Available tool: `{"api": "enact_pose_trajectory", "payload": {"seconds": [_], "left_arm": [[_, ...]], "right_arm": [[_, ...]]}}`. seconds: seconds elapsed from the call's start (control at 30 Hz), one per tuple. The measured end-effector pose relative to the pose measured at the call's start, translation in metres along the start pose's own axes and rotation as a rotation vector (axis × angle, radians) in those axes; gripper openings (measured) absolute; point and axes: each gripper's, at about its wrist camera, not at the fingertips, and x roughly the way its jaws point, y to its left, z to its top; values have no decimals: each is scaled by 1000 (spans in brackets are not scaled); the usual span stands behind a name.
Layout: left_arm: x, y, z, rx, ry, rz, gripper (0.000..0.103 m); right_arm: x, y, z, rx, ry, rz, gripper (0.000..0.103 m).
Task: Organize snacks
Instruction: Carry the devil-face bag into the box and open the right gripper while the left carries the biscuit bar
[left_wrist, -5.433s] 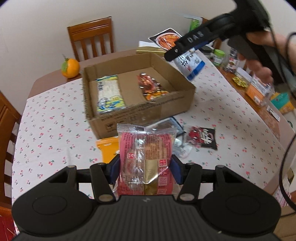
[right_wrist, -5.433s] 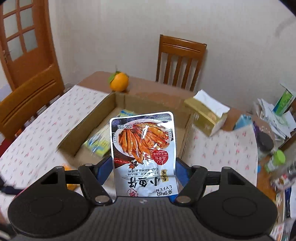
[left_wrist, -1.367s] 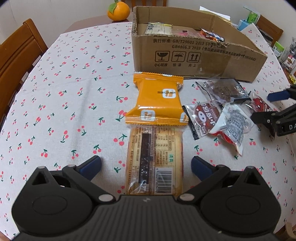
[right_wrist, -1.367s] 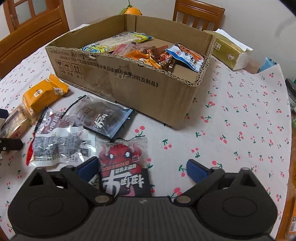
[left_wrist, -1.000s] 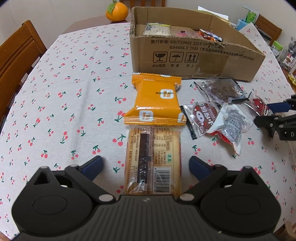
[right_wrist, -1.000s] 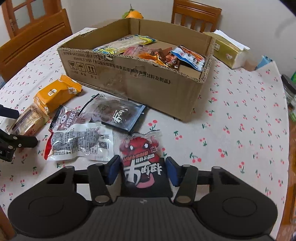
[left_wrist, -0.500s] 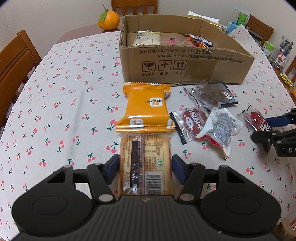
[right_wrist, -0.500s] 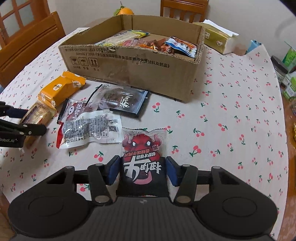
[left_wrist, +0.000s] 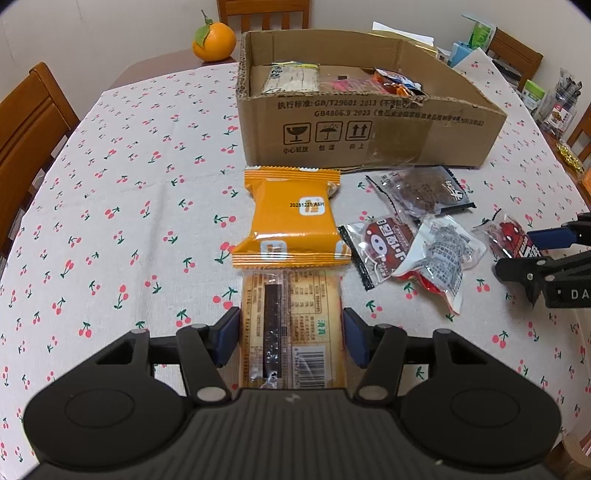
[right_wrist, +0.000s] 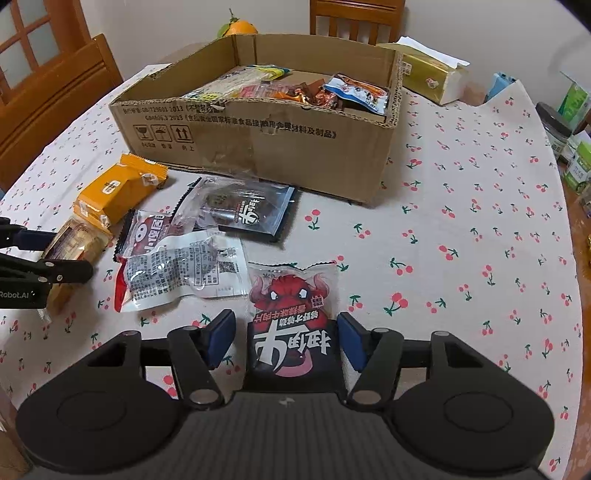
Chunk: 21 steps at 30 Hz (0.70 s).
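Observation:
My left gripper (left_wrist: 291, 341) is shut on a tan biscuit packet (left_wrist: 291, 328), held just above the cherry-print tablecloth. My right gripper (right_wrist: 282, 339) is shut on a black packet with a red bull face (right_wrist: 293, 321). An open cardboard box (left_wrist: 369, 133) with several snacks inside stands beyond both; it also shows in the right wrist view (right_wrist: 258, 147). On the cloth lie an orange packet (left_wrist: 293, 218), a dark clear-window packet (left_wrist: 421, 192), a red-and-black pig packet (left_wrist: 384, 247) and a white crumpled packet (left_wrist: 439, 258).
An orange fruit (left_wrist: 214, 40) sits behind the box. A gold tissue box (right_wrist: 432, 79) stands at the box's far right. Jars and small boxes (right_wrist: 569, 129) crowd the right table edge. Wooden chairs (left_wrist: 26, 122) stand around the table.
Both grippers dropped earlier packets into the box, came down to the table and closed: left on the tan biscuit packet, right on the bull packet. Both have lifted slightly.

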Motion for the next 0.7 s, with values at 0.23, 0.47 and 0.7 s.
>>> {"api": "enact_pose_trajectory", "payload": {"seconds": [0.23, 0.47, 0.7], "left_arm": [[0, 0, 2, 23, 12, -6, 54], [-5, 1, 4, 62, 42, -36, 54], [-26, 2, 4, 126, 58, -63, 54]], "right_arm": [[-1, -3, 3, 18, 3, -19, 53], [-9, -3, 7, 23, 3, -13, 53], [-29, -4, 17, 2, -17, -14, 53]]}}
